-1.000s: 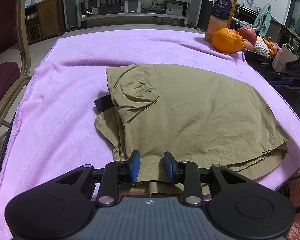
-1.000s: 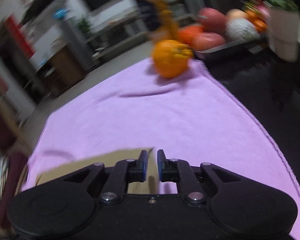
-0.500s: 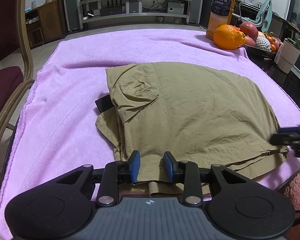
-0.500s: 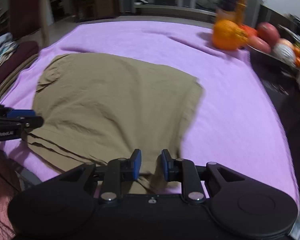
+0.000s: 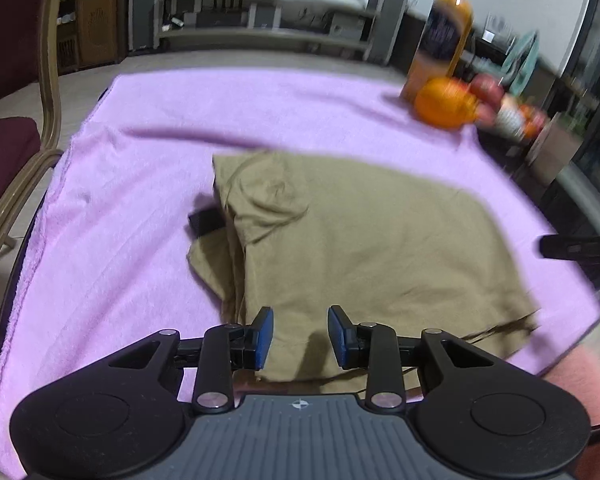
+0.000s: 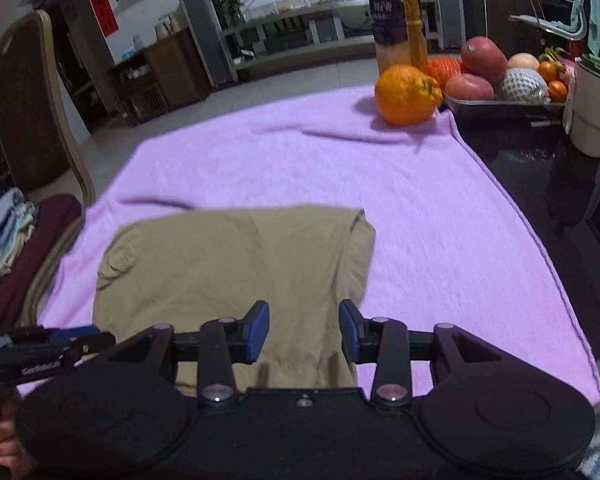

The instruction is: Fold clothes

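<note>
A khaki garment (image 5: pixel 364 240) lies folded flat on the purple towel (image 5: pixel 140 200) that covers the table. It also shows in the right wrist view (image 6: pixel 228 264). My left gripper (image 5: pixel 300 336) is open and empty over the garment's near left edge. My right gripper (image 6: pixel 303 330) is open and empty over the garment's near right corner. The right gripper's tip shows at the right edge of the left wrist view (image 5: pixel 572 246). The left gripper's tip shows at the lower left of the right wrist view (image 6: pixel 48 346).
An orange (image 6: pixel 406 94), a juice bottle (image 6: pixel 398 20) and a tray of fruit (image 6: pixel 508 80) stand at the table's far right corner. A white cup (image 6: pixel 592 112) stands on the dark tabletop at right. A chair (image 6: pixel 32 128) with stacked clothes (image 6: pixel 2 236) stands at left.
Both grippers have drawn back toward the table's near edge. The right gripper's jaws have opened wider. The garment has stayed where it was.
</note>
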Demonstrator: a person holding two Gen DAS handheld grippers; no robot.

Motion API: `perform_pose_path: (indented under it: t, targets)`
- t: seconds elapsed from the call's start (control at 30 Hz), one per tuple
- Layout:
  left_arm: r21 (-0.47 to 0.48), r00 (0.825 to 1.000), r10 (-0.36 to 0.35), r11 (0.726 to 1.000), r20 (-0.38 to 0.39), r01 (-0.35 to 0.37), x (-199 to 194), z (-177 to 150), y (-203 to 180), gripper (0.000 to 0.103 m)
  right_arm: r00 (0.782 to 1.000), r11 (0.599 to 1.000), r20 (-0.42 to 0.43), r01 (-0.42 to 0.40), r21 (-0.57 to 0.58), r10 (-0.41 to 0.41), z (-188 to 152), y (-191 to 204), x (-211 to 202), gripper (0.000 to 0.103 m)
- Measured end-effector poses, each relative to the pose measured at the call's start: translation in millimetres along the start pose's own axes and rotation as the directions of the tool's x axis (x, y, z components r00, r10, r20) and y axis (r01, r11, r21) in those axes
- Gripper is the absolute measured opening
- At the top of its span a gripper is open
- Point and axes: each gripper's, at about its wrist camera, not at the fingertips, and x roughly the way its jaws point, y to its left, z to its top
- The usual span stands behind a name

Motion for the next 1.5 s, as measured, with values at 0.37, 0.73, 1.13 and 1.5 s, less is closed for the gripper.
perform_pose_path:
  t: [0.37,0.73,1.13,1.5]
  targets:
    - [-0.110,0.997,0.021,0.994,0.077,-0.012,34,78,15,0.022,0.991,0.974,0.019,-0.134,0.184,0.133,48,-12,64,0.019]
    - [-0.108,0.979,0.201,0.975,0.046,-0.195,131,84,11,0.020,0.985,0.982,0.032,-0.174,0.077,0.172,55,25,159,0.016]
    - [-0.223,0.942,0.334,0.916,-0.033,-0.333,68,42,60,0.024,0.959,0.931,0.067,0.248,0.268,-0.274,45,-69,113,0.013]
    - [-0.129,0.987,0.143,0.983,0.076,-0.132,-4,17,14,0.026,0.999,0.994,0.031,-0.038,0.100,0.035,18,-17,33,0.026]
